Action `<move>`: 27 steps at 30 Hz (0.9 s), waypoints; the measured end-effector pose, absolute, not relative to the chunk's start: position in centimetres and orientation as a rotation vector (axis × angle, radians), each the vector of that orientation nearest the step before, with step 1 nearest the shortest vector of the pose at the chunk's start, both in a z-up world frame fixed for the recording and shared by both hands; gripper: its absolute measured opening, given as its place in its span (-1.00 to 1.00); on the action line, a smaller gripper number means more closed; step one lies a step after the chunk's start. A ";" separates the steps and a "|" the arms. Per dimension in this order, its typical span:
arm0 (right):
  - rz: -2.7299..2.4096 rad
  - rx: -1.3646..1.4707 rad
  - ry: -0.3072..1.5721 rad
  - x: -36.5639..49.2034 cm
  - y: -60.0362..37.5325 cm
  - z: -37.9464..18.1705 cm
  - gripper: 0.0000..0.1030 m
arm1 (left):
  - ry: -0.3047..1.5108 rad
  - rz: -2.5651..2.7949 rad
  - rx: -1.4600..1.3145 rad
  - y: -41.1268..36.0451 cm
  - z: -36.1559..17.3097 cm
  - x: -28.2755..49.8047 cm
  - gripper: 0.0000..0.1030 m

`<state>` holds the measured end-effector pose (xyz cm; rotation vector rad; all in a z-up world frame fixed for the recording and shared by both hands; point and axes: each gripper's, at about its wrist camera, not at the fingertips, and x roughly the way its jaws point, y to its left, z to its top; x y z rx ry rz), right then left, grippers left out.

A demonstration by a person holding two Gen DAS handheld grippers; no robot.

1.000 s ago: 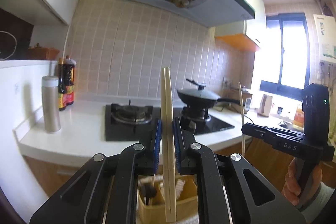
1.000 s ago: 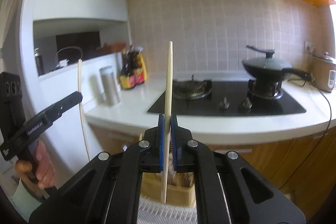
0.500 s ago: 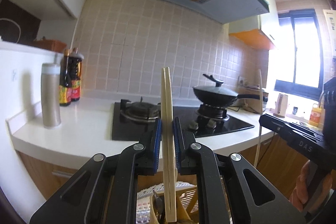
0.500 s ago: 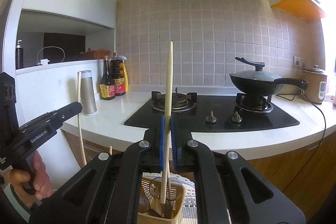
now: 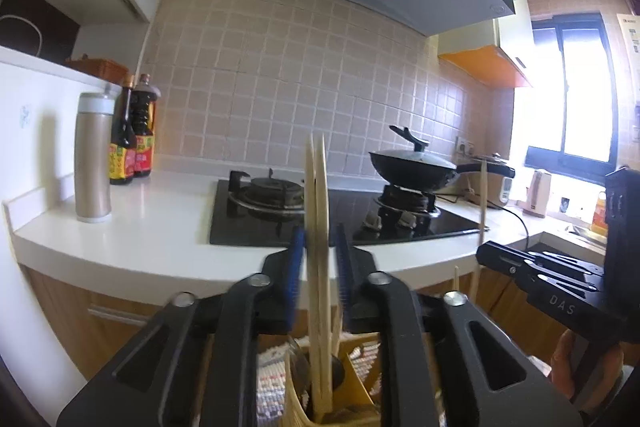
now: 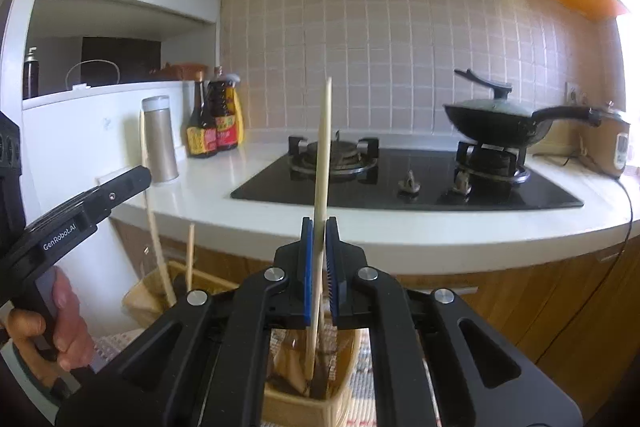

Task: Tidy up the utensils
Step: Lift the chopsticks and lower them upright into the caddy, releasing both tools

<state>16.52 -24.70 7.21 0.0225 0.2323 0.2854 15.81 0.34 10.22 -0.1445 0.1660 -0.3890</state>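
In the left wrist view a pair of pale wooden chopsticks [image 5: 316,187] stands upright between the blue pads of my left gripper [image 5: 318,239]. Its jaws are opening and a gap shows on each side of the sticks. The sticks' lower ends sit inside a yellow wooden utensil holder [image 5: 362,383] below. My right gripper [image 6: 318,227] is shut on a single upright chopstick [image 6: 324,147], whose lower end reaches into a holder [image 6: 296,405] beneath it. The right wrist view also shows the left gripper [image 6: 132,181] at far left over a basket [image 6: 150,293].
Ahead is a white counter [image 5: 140,239] with a black gas hob [image 5: 280,223], a lidded wok [image 5: 412,169], sauce bottles [image 5: 132,143] and a steel flask [image 5: 94,159]. A rice cooker [image 6: 612,147] stands at right. A woven mat [image 6: 364,387] lies under the holder.
Both grippers have sunk, bringing the chopsticks' lower ends down into the holder. The left jaws have spread apart from the pair of chopsticks. The right jaws still pinch their stick.
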 end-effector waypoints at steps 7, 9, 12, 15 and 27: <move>0.299 0.112 0.291 14.0 -26.9 6.3 -0.42 | 0.208 -0.429 -0.191 2.0 10.3 13.4 0.13; 0.291 0.130 0.307 12.7 -27.5 5.7 -0.32 | 0.212 -0.443 -0.198 2.4 10.4 11.8 0.22; 0.275 0.140 0.314 10.7 -27.9 5.1 -0.04 | 0.213 -0.448 -0.195 2.6 10.7 9.6 0.35; 0.273 0.138 0.326 8.8 -27.9 4.8 -0.01 | 0.202 -0.451 -0.188 2.6 11.0 7.3 0.47; 0.263 0.089 0.310 1.8 -25.8 3.6 0.45 | 0.204 -0.355 -0.114 1.8 9.8 -0.1 0.79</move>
